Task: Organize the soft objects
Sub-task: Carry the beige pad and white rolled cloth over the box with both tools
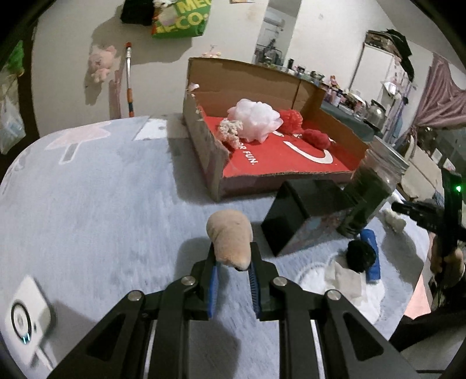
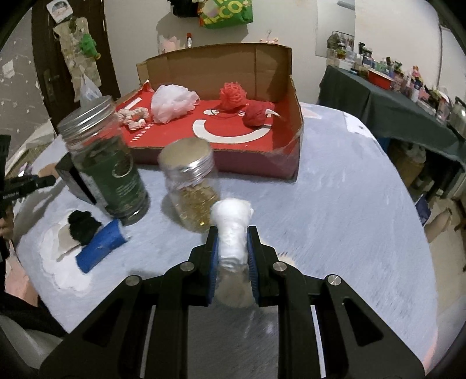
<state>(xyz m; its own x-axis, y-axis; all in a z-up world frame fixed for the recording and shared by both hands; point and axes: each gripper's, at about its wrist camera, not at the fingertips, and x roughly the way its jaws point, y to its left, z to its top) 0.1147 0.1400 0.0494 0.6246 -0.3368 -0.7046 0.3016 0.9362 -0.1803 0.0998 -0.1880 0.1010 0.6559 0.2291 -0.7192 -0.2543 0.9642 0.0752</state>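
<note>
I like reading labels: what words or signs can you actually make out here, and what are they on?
"R FUN." white print on the red floor of the cardboard box, the start cut off.
"ME" / "CO." partial letters on the green bag hanging on the wall.
Dark green jar: round emblem and label lines, too blurred to read.

Dim, flat indoor light with a greyish cast in both views. Soft shadows fall left of the box [image 1: 262,137] and behind toys on the wall [image 1: 58,73]. Fisheye bends the edges into dark corners. Motion blur streaks the desk [image 2: 349,204] and smears the jar [image 2: 190,180]
</note>
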